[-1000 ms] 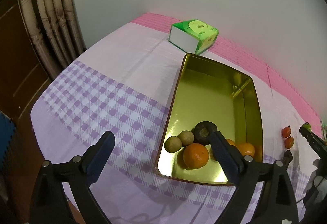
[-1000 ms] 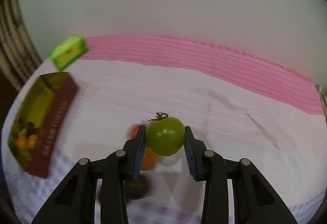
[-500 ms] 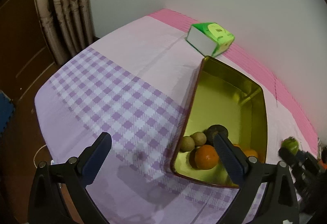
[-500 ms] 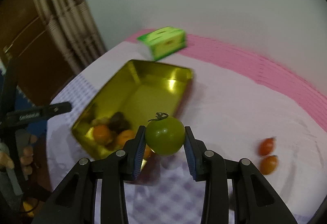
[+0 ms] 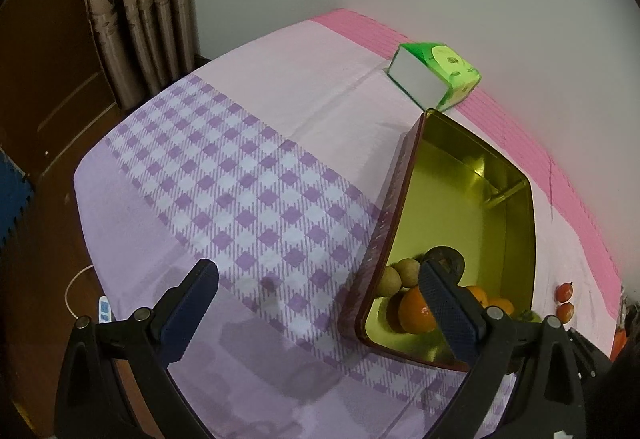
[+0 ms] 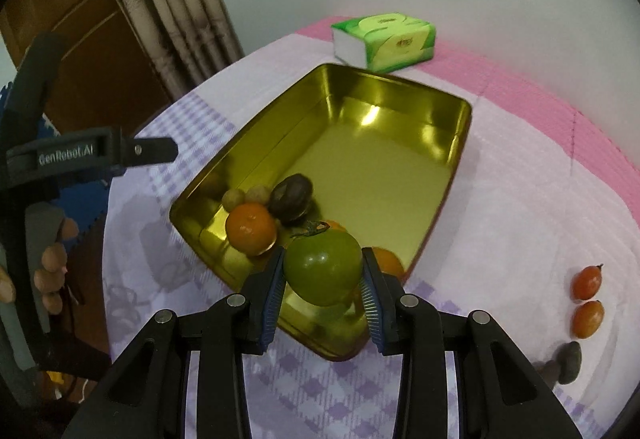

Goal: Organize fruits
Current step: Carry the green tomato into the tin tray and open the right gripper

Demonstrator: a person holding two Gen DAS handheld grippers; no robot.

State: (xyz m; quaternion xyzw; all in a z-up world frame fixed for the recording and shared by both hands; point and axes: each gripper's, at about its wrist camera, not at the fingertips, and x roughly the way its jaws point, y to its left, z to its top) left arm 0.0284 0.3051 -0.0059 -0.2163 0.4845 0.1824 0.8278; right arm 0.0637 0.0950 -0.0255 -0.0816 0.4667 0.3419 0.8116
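Fruits (image 6: pixel 251 233) in tin (image 6: pixel 400 111), near end

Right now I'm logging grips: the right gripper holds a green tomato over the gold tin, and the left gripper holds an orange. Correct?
Not quite. The left gripper is open and holds nothing, as the left wrist view shows. The right gripper does hold the green tomato over the gold tin.

A table (image 5: pixel 280 87) is wearing a pink-and-lilac checked cloth and carrying a gold tin (image 6: pixel 400 111), a green tissue pack (image 6: pixel 384 41) just behind it, and two small red fruits (image 6: pixel 587 297) (touching each other) lying beside it.
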